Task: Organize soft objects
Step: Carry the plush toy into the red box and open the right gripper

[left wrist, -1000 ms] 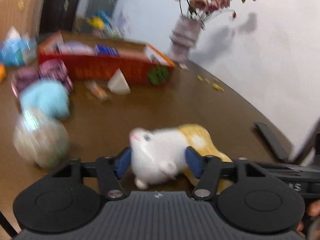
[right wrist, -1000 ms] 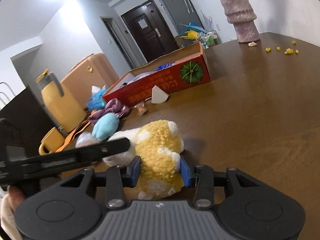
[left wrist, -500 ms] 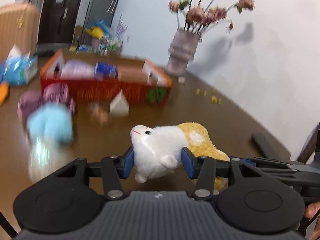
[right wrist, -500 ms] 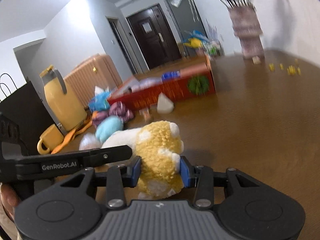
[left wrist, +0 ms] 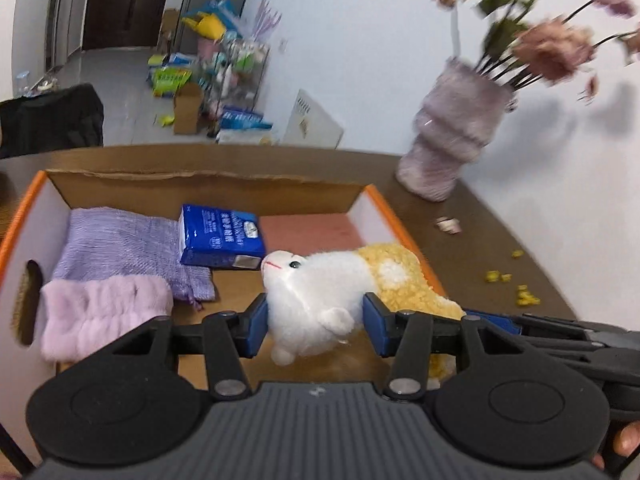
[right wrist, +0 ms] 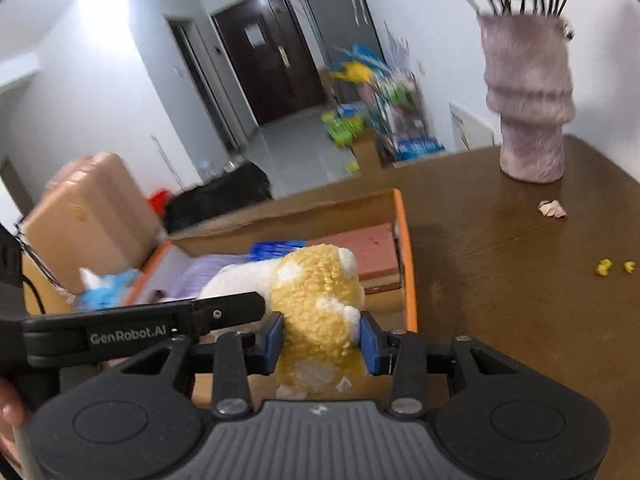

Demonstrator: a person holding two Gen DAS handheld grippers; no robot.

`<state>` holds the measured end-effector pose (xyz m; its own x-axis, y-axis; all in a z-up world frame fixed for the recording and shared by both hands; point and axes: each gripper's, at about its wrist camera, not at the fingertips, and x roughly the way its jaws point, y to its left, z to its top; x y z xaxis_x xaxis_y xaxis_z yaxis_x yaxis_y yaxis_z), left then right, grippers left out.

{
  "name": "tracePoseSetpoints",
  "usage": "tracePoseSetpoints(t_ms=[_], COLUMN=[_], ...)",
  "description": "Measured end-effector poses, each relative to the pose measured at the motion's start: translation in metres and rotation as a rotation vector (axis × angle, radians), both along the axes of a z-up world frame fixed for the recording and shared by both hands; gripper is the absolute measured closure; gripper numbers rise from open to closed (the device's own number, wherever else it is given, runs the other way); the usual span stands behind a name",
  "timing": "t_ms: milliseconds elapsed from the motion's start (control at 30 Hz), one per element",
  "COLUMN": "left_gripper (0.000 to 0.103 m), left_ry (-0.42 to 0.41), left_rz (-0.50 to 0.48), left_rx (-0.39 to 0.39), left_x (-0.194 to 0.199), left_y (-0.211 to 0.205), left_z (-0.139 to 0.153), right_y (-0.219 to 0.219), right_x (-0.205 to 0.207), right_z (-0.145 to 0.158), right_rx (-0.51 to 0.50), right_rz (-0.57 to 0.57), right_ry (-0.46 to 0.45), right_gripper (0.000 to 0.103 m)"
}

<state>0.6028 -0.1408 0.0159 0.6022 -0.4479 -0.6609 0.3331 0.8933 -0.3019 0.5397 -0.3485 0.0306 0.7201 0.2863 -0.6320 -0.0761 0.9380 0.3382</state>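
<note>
Step in hand: carry-to-box. My left tongs (left wrist: pixel 314 314) clamped white head, right tongs (right wrist: pixel 320 344) clamped yellow rump of fluffy white-and-yellow plush toy (left wrist: pixel 336 292), held above open orange-rimmed cardboard box (left wrist: pixel 200 184), over its right half. Next, I judged: lower into box, release both ends.

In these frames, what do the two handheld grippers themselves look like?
Both are alike: the left gripper and right gripper have matte black plastic bodies, ribbed grey centre panels, round side discs, silver pivot screws and blue pads on the fingers. White "GenRobot.AI" lettering marks the left one's side. No cables or sleeves show.
</note>
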Motion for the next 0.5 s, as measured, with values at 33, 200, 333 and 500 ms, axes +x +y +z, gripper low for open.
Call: tracePoseSetpoints(t_ms=[33,200,333,500], left_gripper=[0.054,0.053,0.051,0.050], left_ry=[0.009,0.080,0.076,-0.003], left_rz=[0.002,-0.005,-0.004,-0.010], left_rx=[0.009,0.011,0.032,0.060], left_x=[0.008,0.029,0.026,-0.002], left_y=[-0.003,-0.004,-0.003,0.009], left_z=[-0.007,-0.029,-0.030,0.010], right_y=[0.000,0.007,0.018,0.017], right_x=[0.012,0.035,0.029,0.013], right_z=[-0.006,-0.020,-0.018,0.007], right_rx=[-0.003,-0.075,-0.169,-0.226], right_rz=[-0.007,-0.017,-0.028,-0.044], right_ry=[0.025,0.065,0.041,-0.013], right_gripper=[0.064,0.061,0.057,0.051])
